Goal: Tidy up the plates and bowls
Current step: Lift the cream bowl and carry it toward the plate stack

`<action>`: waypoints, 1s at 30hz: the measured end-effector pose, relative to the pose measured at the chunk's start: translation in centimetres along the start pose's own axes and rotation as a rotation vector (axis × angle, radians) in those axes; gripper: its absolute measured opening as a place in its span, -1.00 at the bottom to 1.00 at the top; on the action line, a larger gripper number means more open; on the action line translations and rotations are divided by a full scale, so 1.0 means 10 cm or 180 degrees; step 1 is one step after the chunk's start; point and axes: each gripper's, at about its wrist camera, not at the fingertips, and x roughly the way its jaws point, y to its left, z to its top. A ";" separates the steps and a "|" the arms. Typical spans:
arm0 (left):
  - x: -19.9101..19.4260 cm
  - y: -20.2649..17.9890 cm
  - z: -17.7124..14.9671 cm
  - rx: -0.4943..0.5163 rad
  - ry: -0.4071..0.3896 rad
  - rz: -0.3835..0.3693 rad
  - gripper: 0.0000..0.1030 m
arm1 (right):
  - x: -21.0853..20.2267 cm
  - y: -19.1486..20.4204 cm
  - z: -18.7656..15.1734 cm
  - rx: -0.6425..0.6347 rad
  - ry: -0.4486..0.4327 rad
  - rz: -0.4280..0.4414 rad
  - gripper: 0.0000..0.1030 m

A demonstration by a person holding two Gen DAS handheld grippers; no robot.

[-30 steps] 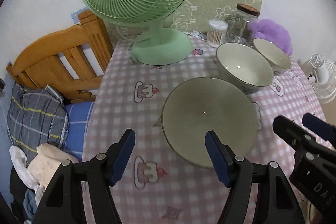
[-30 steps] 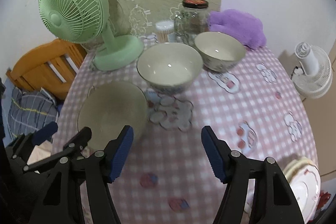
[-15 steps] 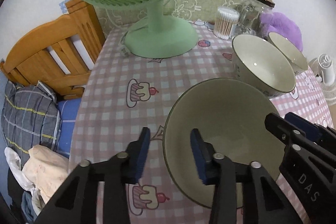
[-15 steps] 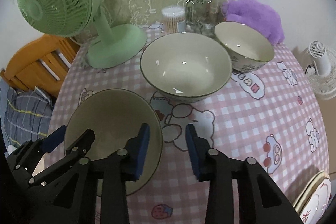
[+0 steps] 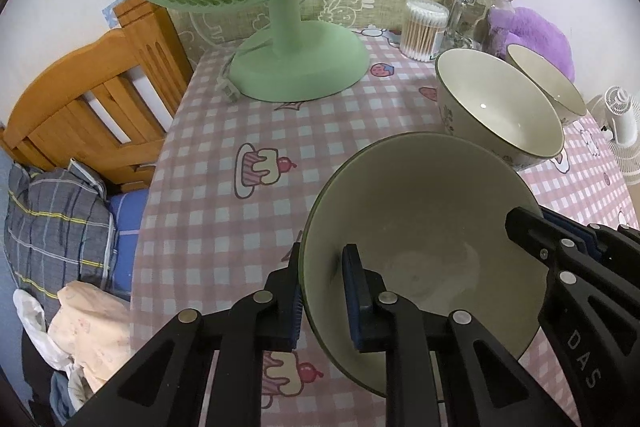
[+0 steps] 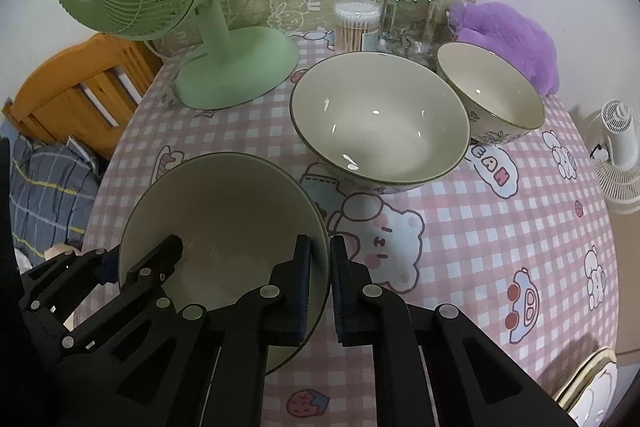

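- Both grippers were clamped on the rim of the nearest bowl [image 5: 424, 227], a wide, shallow, pale-green one on the pink checked tablecloth [image 5: 224, 187].
- The left gripper [image 5: 322, 299] pinched the bowl's left rim, one blue pad inside the bowl and one outside.
- The right gripper [image 6: 320, 287] gripped the opposite rim in the same way, its pads pressed on the wall from both sides.
- Just behind that bowl stood a deeper, medium bowl [image 6: 380, 123], touching or nearly touching it; the pictures did not settle which.
- A smaller bowl [image 6: 490, 91] sat just beside the medium bowl, on its far right.
- Behind and to the left of the held bowl stood a green desk fan [image 5: 296, 63].
- Behind the medium bowl were a tub of cotton swabs [image 5: 422, 31], a glass jar [image 5: 472, 15] and a purple plush [image 6: 508, 39].
- A stack of plates [image 6: 592, 387] showed at the table's near right edge, well apart from the held bowl.
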 end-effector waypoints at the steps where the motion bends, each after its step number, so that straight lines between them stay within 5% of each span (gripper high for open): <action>1: -0.01 0.00 -0.01 0.0005 0.0005 0.0001 -0.70 | -0.01 0.00 -0.01 0.0000 0.0006 0.0003 -0.77; 13: -0.28 -0.16 -0.24 0.0158 0.0017 -0.0094 -0.70 | -0.31 -0.10 -0.26 0.0058 0.0030 -0.0060 -0.77; 30: -0.80 -0.71 -0.85 0.0271 0.0060 -0.0132 -0.70 | -0.92 -0.51 -1.04 0.0190 0.0090 -0.0140 -0.77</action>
